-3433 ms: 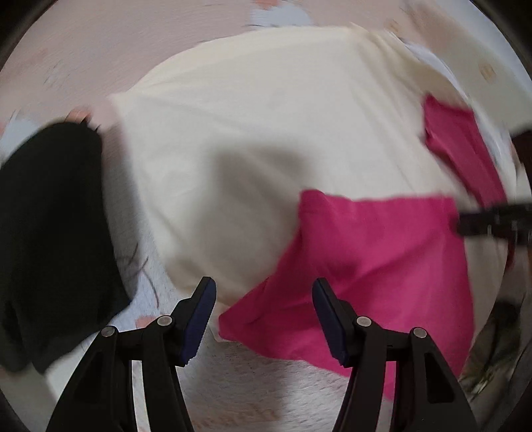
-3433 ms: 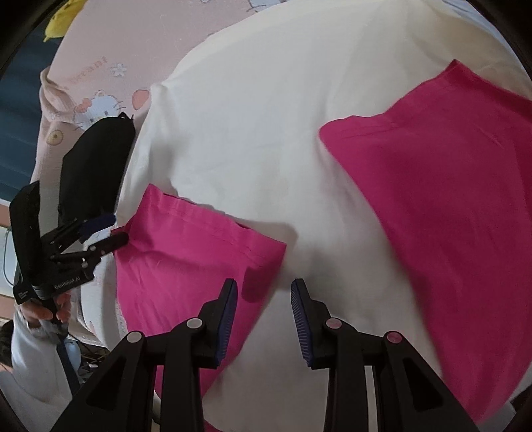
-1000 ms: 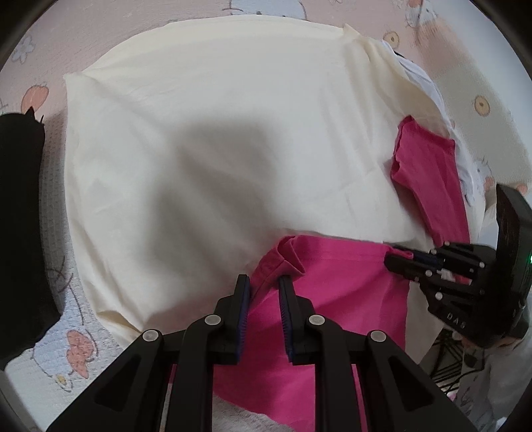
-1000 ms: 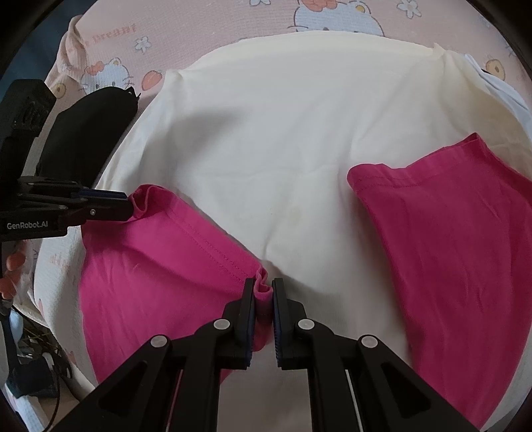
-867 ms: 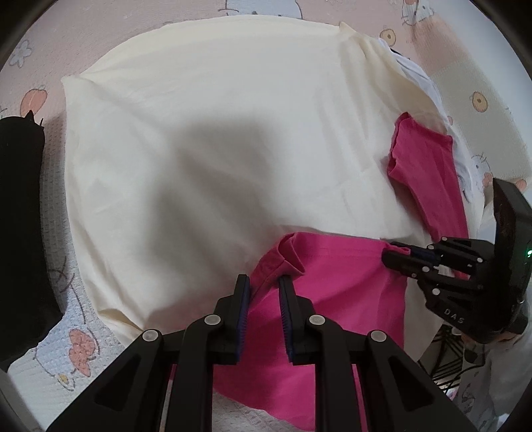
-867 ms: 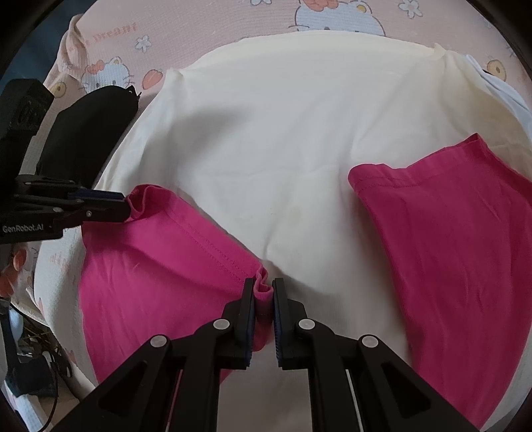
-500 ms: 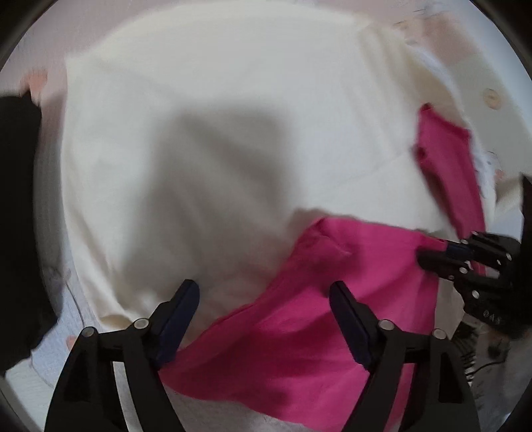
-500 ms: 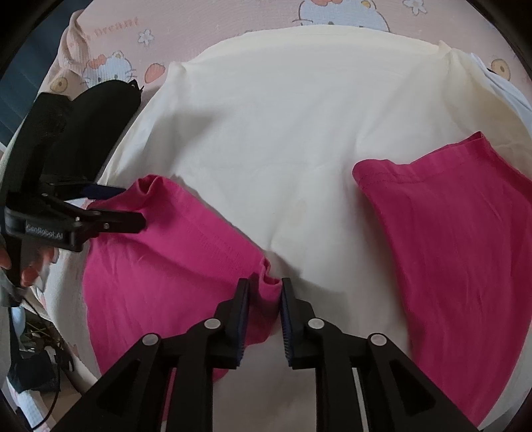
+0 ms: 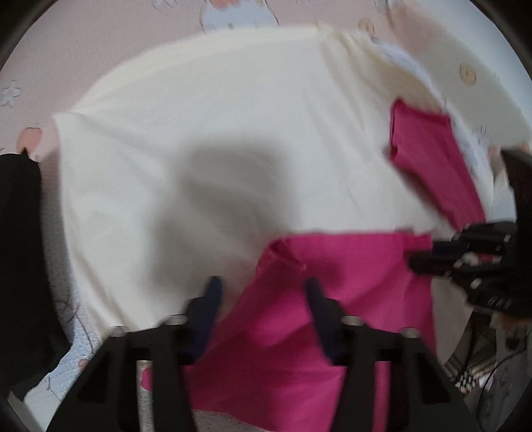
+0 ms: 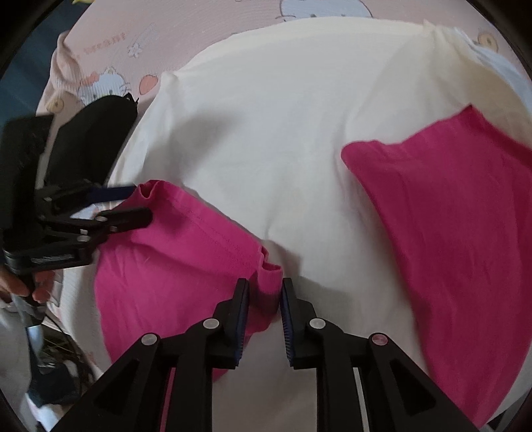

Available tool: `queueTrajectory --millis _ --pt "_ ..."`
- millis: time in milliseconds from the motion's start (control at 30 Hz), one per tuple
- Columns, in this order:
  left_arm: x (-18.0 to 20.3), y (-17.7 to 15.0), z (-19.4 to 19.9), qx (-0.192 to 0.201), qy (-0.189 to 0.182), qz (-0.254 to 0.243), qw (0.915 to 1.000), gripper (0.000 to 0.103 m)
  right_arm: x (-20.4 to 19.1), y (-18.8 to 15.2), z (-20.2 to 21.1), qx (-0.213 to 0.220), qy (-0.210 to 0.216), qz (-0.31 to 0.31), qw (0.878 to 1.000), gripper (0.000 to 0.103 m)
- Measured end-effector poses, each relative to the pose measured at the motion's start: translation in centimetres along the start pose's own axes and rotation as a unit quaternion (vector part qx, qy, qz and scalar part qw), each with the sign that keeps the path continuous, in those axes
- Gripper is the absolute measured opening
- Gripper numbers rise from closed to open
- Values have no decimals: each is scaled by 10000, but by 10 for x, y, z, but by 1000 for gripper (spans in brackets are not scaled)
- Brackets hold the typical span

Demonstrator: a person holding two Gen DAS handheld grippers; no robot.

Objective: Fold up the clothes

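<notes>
While both grippers, left (image 9: 261, 299) and right (image 10: 264, 299), stand open-jawed at the pink cloth's (image 10: 173, 262) corners, that edge wants smoothing flat.

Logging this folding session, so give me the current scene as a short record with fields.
surface: pink cartoon-print bedding
base layer: cream garment spread flat
item being folded: pink garment, its near piece lying on the cream one
other pink piece: pink piece, flat at the right
beside: black garment at the left edge
left hand-held gripper: open, over the pink hem
right hand-held gripper: open, pink corner between the jaws, not pinched
image quality: left wrist view blurred
</notes>
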State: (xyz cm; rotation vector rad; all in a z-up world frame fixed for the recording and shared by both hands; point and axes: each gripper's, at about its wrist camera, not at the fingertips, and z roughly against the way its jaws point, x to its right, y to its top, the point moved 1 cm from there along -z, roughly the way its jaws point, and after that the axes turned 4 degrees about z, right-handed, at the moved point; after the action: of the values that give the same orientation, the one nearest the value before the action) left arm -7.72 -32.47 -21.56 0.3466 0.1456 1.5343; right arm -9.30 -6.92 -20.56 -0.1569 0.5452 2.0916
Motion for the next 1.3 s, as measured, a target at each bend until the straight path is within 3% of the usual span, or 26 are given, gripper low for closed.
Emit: queueTrajectory --millis 100,167,200,233,367,467,600,633,733,833,1033,1167,1233,1300 --pt "-5 -2 -2 -50 56 2 10000 25 3 0 0 5 200 -113 9997 22" --pt "-11 -1 1 -23 78 108 9999 13 1 1 -1 107 79 4 9999 22" --pt "-15 1 3 12 84 198 9998 12 -1 1 -2 162 -19 92 9998 19" --pt "-19 3 5 50 86 275 9996 11 -3 2 -3 217 -117 179 9995 8" --pt "-32 13 14 123 69 401 9991 7 -3 3 0 268 -258 254 9990 7" --pt "-42 21 17 283 506 523 9969 4 5 4 3 216 -194 66 9996 6" --pt "-81 26 17 133 -315 1578 9869 4 9 6 3 132 -48 -173 9998 7" --pt "-83 24 19 156 -690 1678 9833 4 11 6 3 111 -12 -233 9997 8" --pt "-79 20 24 83 -1213 1920 9738 5 19 4 6 25 198 -496 9986 13" --pt "-60 19 10 -283 -1345 2012 9699 5 14 5 3 -39 347 -608 9975 22" --pt "-54 8 -4 -553 -763 1693 9810 6 -4 3 1 -183 174 -221 9994 29" --pt "-35 2 3 -224 -240 1041 9940 6 -17 7 -7 -56 18 13 10000 29" --pt "-25 -3 5 -214 29 708 9973 6 -12 9 -8 60 149 -3 9999 29" --pt "-23 -5 7 -324 70 704 9970 6 -8 11 -9 177 279 -18 9995 29"
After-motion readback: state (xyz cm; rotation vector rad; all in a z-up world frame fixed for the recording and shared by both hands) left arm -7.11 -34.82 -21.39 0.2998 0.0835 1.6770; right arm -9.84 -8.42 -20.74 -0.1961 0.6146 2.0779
